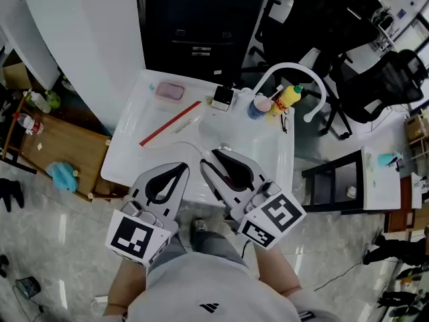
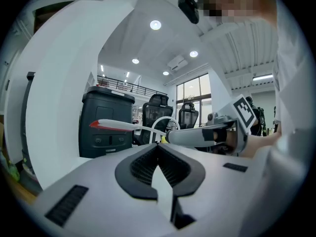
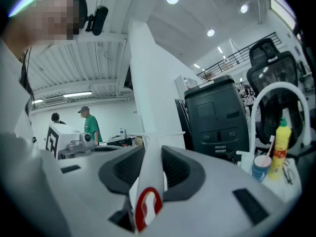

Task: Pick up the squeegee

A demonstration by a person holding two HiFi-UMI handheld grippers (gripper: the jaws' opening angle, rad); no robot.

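The squeegee (image 1: 171, 122) has a long red blade and a thin white handle; it lies slantwise over the white sink counter (image 1: 127, 159). My right gripper (image 1: 209, 156) is shut on the near end of the handle. In the right gripper view the white handle (image 3: 149, 181), with a red hang-hole end, runs between the jaws of the right gripper (image 3: 152, 149). My left gripper (image 1: 181, 169) sits just left of it, shut and with nothing in it. In the left gripper view the left gripper (image 2: 159, 146) has its jaw tips together, and the squeegee (image 2: 112, 125) shows beyond them.
On the counter stand a pink soap dish (image 1: 169, 90), a small box (image 1: 222, 98), a blue cup (image 1: 257, 106) and a yellow bottle (image 1: 287, 98) beside the arched white faucet (image 1: 295, 68). A black cabinet (image 1: 194, 19) is behind; a wooden table (image 1: 53, 146) is at the left.
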